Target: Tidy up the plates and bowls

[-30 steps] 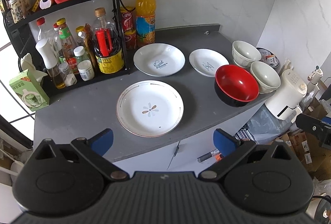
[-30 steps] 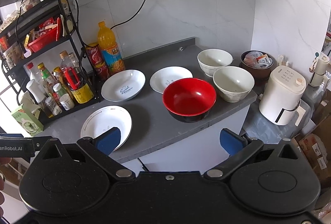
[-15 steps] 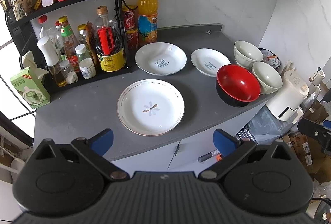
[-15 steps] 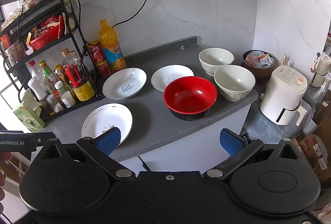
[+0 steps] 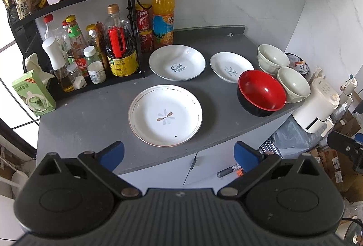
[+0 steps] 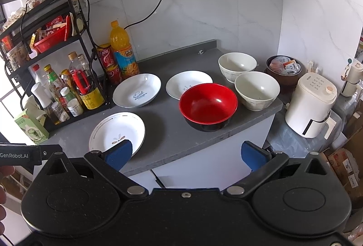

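On the left of the counter (image 5: 90, 123) stands a rack (image 5: 133, 19) of bottles, with an orange drink bottle (image 5: 163, 16) just beside it. Nothing is stacked yet: three plates and three bowls lie singly on the grey top.

The flower plate (image 5: 165, 115) sits nearest, left of centre. Far behind it is the deep "Sweet" plate (image 5: 177, 62), and to its right the small plate (image 5: 231, 66). Right again, the red bowl (image 5: 261, 92) sits at the near edge and overlaps the small plate's near rim in both views; whether they touch I cannot tell. Two pale bowls follow: the near pale bowl (image 6: 256, 90) just beside the red one, the far pale bowl (image 6: 237, 66) behind it.

The left gripper (image 5: 179, 153) hangs off the counter's near edge, jaws spread wide, holding nothing, facing the flower plate. The right gripper (image 6: 186, 153) is likewise wide open and empty, short of the counter, facing the red bowl.

This looks like the opening step: choosing a first piece. The next move likely calls for a gripper to come down over a rim, one finger inside and one outside, perhaps a pale bowl to nest into its twin, or a plate to set on another. Plate rims lie low against the counter, so a tilted approach would help.
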Demonstrator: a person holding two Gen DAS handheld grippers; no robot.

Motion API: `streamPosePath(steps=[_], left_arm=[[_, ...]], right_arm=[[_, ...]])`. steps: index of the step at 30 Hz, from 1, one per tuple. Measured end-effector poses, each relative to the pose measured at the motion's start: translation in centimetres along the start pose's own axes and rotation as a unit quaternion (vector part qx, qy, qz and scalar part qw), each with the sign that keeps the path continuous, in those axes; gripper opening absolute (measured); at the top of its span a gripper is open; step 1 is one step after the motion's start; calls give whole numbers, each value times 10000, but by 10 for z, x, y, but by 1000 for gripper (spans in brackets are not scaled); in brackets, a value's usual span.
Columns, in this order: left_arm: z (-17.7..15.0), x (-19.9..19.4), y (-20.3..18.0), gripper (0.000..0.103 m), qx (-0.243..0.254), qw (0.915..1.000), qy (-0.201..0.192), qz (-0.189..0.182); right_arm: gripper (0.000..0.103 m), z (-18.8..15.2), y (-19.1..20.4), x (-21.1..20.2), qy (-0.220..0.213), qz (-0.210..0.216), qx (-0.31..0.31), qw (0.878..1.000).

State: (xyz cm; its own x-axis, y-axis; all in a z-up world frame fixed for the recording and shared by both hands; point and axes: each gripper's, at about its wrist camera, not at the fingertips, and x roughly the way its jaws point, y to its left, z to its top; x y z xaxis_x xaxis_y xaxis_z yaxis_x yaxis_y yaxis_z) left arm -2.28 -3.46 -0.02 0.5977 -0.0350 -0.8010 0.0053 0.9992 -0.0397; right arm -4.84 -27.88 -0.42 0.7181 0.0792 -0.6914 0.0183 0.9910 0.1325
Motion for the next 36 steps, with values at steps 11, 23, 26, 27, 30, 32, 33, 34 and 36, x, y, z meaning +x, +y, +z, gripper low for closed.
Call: streamPosePath(steps=[11, 23, 26, 27, 30, 32, 33, 34, 36], left_arm=[[-2, -2, -7, 102, 27, 10000, -32, 57], [-15, -8, -28, 102, -14, 9998, -46, 192], [-18, -9, -36, 102, -76, 9997, -55, 239], [-20, -9, -40, 102, -68, 9996, -69, 263], [-24, -9, -52, 102, -71, 9994, -56, 322], [-26, -9, -60, 102, -80, 9996, -29, 288], [-27, -9, -65, 102, -47, 9996, -21, 274], [-28, -9, -71, 102, 7, 9996, -34, 293], [-30, -10, -81, 102, 107, 9993, -89, 344]], right_arm=[[103, -2, -3, -3, -11, 5, -14, 10000], [103, -12, -25, -13, -81, 148, -64, 9998], [103, -15, -34, -16, -149, 156, -111, 9997], [103, -16, -37, -18, -200, 188, -133, 9995], [103, -20, -45, -21, -265, 263, -116, 9992], [103, -23, -54, -23, -307, 316, -38, 9990], [103, -25, -58, -24, -323, 310, 8, 9990], [103, -27, -63, -26, -342, 309, 45, 9989], [103, -31, -70, -28, -371, 279, 109, 9989]])
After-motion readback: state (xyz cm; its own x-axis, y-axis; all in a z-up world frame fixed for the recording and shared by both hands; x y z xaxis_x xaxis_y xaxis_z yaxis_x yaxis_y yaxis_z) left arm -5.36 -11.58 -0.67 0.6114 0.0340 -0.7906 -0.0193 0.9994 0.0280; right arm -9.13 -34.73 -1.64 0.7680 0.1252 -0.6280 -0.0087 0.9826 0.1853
